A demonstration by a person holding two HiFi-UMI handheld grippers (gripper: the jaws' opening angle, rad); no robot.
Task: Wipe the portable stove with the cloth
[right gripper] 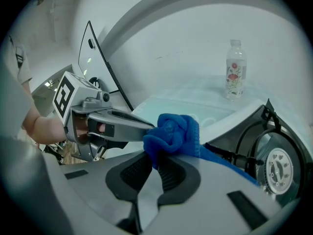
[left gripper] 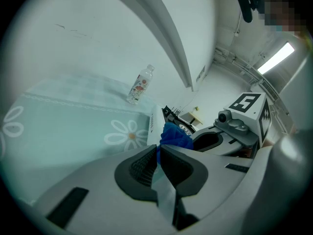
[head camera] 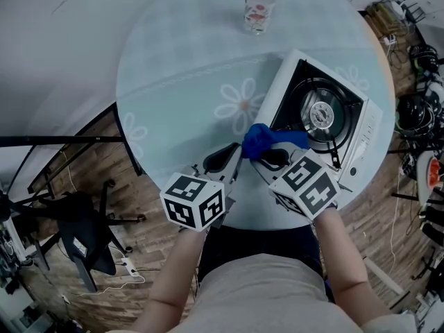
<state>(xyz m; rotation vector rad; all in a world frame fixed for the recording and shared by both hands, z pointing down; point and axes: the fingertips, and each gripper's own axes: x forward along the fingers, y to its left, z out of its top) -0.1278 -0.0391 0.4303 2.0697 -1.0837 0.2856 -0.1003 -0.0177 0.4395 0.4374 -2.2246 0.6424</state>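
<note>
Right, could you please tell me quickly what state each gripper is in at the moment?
Left gripper: closed, pinching the blue cloth at its jaw tips.
Right gripper: closed, holding the same blue cloth.

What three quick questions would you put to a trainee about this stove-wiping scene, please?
1. True or false: the plastic bottle lies tipped over on the table.
2. What do the right gripper's jaws pinch? A) the blue cloth B) the bottle C) nothing
3. What else grips that cloth?
Key: 1 false, it stands upright. 2 A. 3 the left gripper, jaws shut on it.
</note>
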